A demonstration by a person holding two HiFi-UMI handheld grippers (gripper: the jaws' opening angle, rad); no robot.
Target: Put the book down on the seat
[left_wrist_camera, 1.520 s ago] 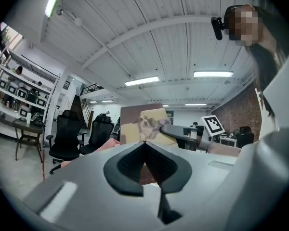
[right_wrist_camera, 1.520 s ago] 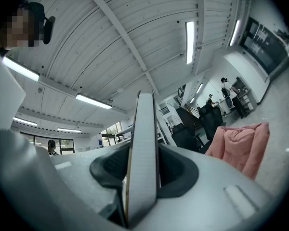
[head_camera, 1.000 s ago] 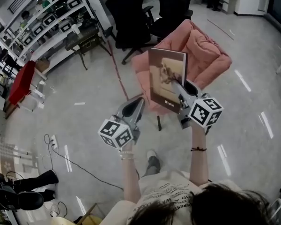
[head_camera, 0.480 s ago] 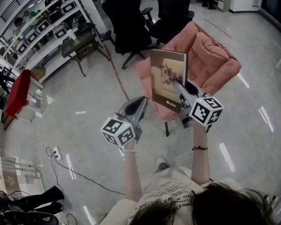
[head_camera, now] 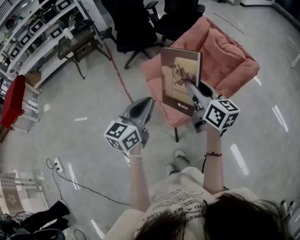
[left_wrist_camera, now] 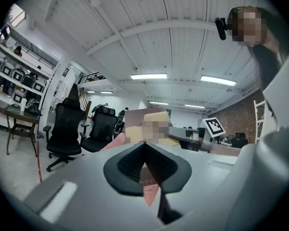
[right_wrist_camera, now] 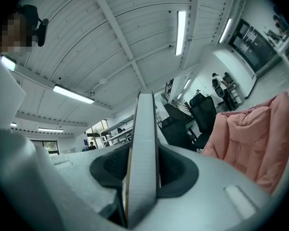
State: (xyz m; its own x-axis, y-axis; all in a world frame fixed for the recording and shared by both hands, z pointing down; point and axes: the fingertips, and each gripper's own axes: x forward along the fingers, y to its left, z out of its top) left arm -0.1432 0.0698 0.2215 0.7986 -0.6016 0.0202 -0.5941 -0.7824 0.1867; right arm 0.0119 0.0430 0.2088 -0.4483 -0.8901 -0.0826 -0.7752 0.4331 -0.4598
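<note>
The book (head_camera: 179, 80), brown with a pale picture on its cover, stands upright in the air above the front of the pink cushioned chair (head_camera: 225, 59). My right gripper (head_camera: 191, 91) is shut on its lower right edge. In the right gripper view the book's page edge (right_wrist_camera: 143, 148) runs straight up between the two dark pads, with the pink seat (right_wrist_camera: 253, 138) to the right. My left gripper (head_camera: 144, 109) hangs to the left of the book, jaws together and nothing in them. In the left gripper view the book (left_wrist_camera: 147, 126) shows beyond its closed tips (left_wrist_camera: 145, 146).
Two black office chairs (head_camera: 132, 21) stand behind the pink chair. A small dark table (head_camera: 75, 41) and white shelving (head_camera: 35, 29) line the far left. A red object (head_camera: 10, 101) sits at the left edge. A cable (head_camera: 85, 181) runs across the grey floor near the person's feet.
The person has stepped closer to the pink chair, which now lies more directly under the book. Both grippers keep their hold and spacing.
</note>
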